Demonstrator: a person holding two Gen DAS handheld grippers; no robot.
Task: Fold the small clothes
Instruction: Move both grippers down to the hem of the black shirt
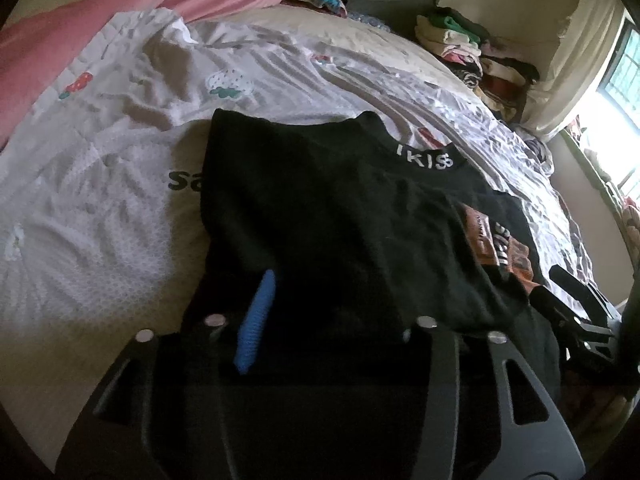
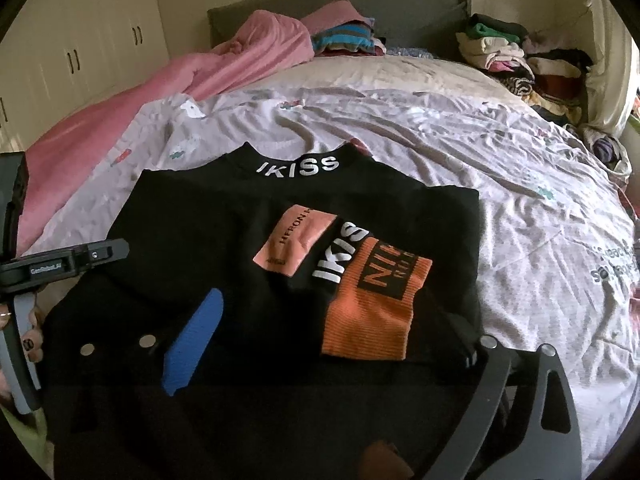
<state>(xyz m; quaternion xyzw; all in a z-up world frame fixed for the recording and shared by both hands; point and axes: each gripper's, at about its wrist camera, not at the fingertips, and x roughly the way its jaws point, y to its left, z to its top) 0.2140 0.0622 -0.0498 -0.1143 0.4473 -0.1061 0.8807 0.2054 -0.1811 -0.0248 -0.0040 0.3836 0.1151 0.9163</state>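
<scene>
black shirt point(image 2: 224, 216) on one bed point(image 2: 520, 184) — two tongs, left point(image 1: 332, 320) and right point(image 2: 332, 344), both spread, empty

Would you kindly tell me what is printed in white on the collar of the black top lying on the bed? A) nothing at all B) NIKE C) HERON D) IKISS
D: the right wrist view shows white letters reading IKISS across the collar of the black top, which lies spread on the bed sheet.
</scene>
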